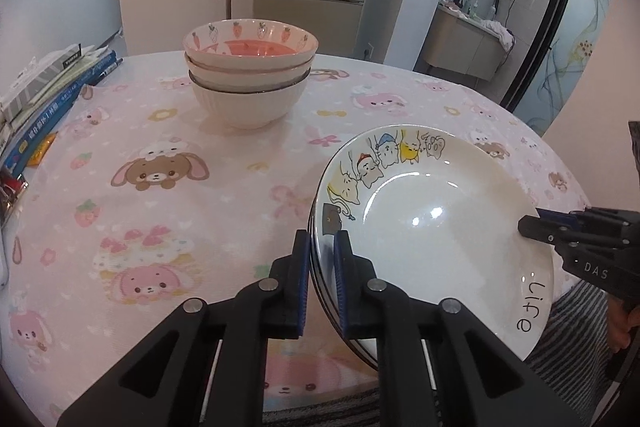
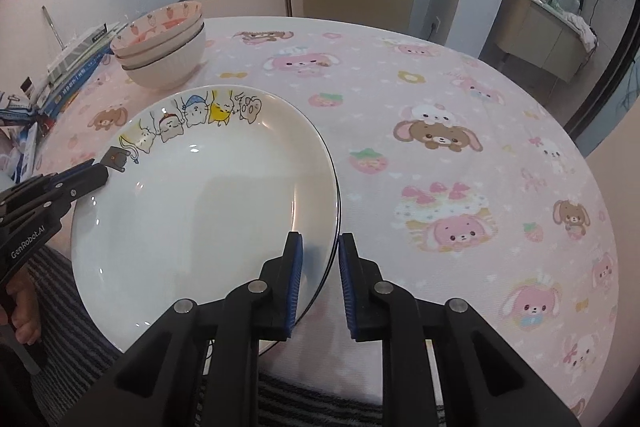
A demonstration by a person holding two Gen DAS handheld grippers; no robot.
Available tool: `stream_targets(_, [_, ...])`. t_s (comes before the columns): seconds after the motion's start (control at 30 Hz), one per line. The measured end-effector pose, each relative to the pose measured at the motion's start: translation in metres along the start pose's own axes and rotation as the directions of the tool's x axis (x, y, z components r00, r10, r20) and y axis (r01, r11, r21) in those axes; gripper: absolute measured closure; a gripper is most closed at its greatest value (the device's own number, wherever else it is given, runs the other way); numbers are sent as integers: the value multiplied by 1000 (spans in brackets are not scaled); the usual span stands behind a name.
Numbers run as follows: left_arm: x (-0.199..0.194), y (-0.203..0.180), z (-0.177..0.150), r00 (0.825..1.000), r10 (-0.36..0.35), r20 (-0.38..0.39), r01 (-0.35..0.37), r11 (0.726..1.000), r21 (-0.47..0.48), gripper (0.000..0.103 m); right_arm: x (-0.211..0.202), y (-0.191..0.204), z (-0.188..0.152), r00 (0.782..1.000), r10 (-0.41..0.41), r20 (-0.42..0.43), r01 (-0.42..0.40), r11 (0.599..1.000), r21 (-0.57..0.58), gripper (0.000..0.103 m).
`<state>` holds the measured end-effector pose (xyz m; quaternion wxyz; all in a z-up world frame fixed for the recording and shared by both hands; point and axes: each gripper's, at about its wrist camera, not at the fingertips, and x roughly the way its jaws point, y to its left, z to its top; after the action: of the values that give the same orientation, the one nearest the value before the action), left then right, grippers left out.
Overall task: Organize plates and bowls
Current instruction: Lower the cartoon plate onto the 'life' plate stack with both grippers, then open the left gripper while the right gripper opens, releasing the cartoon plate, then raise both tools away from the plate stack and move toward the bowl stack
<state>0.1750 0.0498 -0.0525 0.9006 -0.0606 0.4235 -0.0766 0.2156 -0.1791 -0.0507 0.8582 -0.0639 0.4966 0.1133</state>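
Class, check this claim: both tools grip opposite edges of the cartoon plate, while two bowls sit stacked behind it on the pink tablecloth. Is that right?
Not quite: the stack of bowls holds three, not two; the left wrist view shows three rims. The rest stands: the left tool and right tool grip opposite edges of the cartoon plate on the pink tablecloth.

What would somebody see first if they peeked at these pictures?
Probably the big white plate with cartoon animals on its rim, near the table's front edge, with the left hand-held gripper and right hand-held gripper clamped on opposite rims. Behind it stand three stacked white bowls, on the pink bunny tablecloth.
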Motion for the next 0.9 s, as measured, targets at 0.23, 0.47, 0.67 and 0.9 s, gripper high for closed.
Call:
stream_targets(0.23, [-12,-4,0,997,-12,76,11,1000,22,85,-8,-5,-2,1000,10,4,-10,1000,10,83])
stream_targets(0.47, [-47,-19,-1,955,12,297,-41,995,91,33,-36,-18,-5,994,40,98,-49,994,95,83])
stream_targets(0.67, [-76,-29,-10,872,-6,489,-69,989,134,5,-77,-19,-11,933,-12,360,-68,976,209,40])
stream_targets(0.9, [-98,-33,-28,782,-13,624,-102,984,149,1,-109,14,-47,766,-195,613,96,977,190,10])
